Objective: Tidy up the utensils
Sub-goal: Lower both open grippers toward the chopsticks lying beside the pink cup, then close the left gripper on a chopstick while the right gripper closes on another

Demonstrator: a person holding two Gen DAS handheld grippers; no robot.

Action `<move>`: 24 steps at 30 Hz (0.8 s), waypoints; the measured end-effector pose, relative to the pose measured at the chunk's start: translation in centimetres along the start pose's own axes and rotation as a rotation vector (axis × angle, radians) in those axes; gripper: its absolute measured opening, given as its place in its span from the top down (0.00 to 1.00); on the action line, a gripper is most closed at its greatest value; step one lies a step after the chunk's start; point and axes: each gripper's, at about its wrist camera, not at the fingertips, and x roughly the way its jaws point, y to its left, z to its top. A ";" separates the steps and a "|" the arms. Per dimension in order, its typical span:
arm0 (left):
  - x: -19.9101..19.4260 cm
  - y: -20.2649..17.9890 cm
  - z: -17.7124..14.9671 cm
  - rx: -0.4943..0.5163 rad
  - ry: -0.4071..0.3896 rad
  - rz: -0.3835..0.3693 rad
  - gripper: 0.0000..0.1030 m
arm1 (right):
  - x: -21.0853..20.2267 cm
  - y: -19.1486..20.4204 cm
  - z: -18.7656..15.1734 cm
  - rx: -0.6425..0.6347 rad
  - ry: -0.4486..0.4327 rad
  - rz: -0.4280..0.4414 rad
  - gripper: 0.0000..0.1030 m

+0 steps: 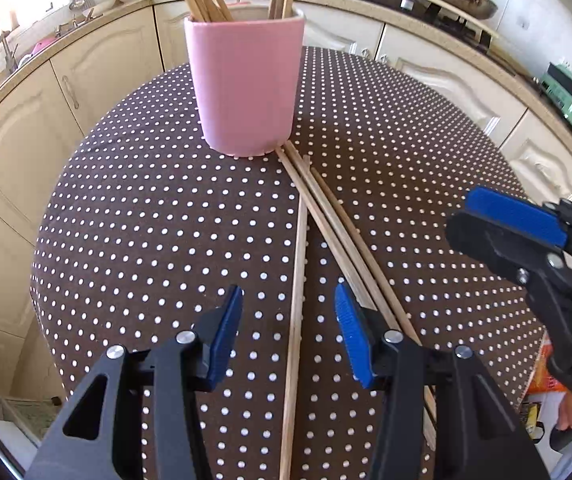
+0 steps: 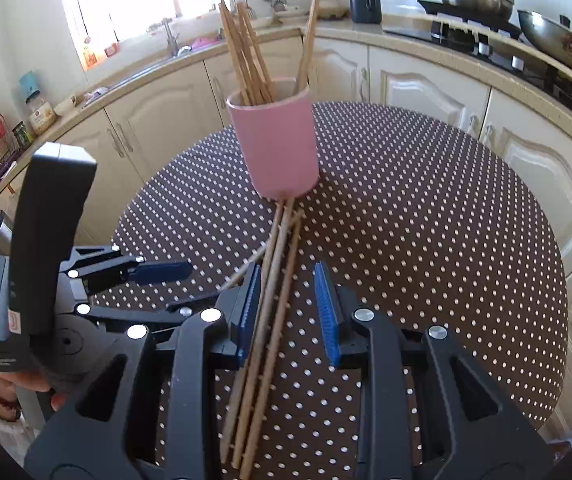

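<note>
A pink cup [image 1: 246,84] [image 2: 276,144] stands on the polka-dot table and holds several wooden chopsticks. Several more chopsticks [image 1: 327,224] [image 2: 274,288] lie loose on the cloth, fanning out from the cup's base toward me. My left gripper [image 1: 289,334] is open and empty, its jaws standing either side of one loose chopstick [image 1: 297,288] just above the table. My right gripper [image 2: 287,312] is open and empty, its jaws straddling the bundle of loose chopsticks. Each gripper shows in the other's view: the right gripper [image 1: 517,236], the left gripper [image 2: 154,276].
The round table [image 1: 146,220] [image 2: 425,220] has a brown dotted cloth. Cream kitchen cabinets [image 2: 425,80] curve around behind it, with a sink [image 2: 174,52], a stove with a wok [image 2: 561,44] and a pot. The table edge drops off at left and right.
</note>
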 end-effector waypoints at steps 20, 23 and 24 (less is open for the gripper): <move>0.1 1.0 -1.8 -0.016 0.019 0.145 0.95 | 3.1 -0.5 -0.9 -0.002 0.109 -0.004 0.72; -0.5 2.4 -2.4 -0.078 0.044 0.179 0.95 | 3.7 0.1 -0.9 -0.001 0.124 -0.008 0.72; -0.7 2.9 -2.6 -0.103 0.050 0.175 0.95 | 3.9 0.3 -0.9 -0.003 0.129 -0.009 0.72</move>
